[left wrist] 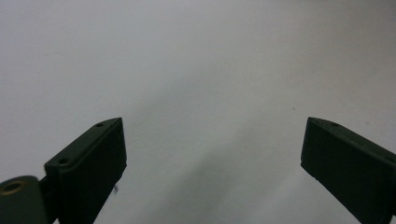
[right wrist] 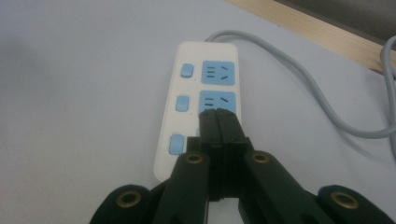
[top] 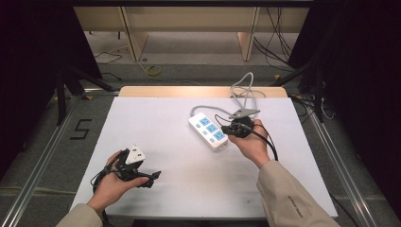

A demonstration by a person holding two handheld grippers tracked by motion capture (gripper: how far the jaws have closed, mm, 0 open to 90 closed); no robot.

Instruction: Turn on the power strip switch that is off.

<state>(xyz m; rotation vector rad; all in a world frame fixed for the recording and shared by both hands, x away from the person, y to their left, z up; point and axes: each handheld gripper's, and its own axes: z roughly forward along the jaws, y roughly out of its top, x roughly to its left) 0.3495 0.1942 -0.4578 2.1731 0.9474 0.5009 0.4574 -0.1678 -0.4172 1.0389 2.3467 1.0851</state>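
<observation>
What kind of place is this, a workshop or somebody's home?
Most likely a lab or recording bay, not a home. A white-covered table stands between dark curtains, metal rails run along the floor with a taped number, and loose cables trail behind. A power strip lies on the table.

1. Power strip (top: 208, 131) lies centre-right on white table (top: 156, 123); its grey cable (top: 243, 92) loops twd far right edge, blocking that corner.
2. Right gripper (right wrist: 218, 114), jaws pressed together, sits over strip's sockets, hand just beside strip.
3. Left gripper (top: 150, 176) near front-left edge, jaws apart over bare top.
4. Room btwn the two, plus far-left part of table: open to pass.
</observation>
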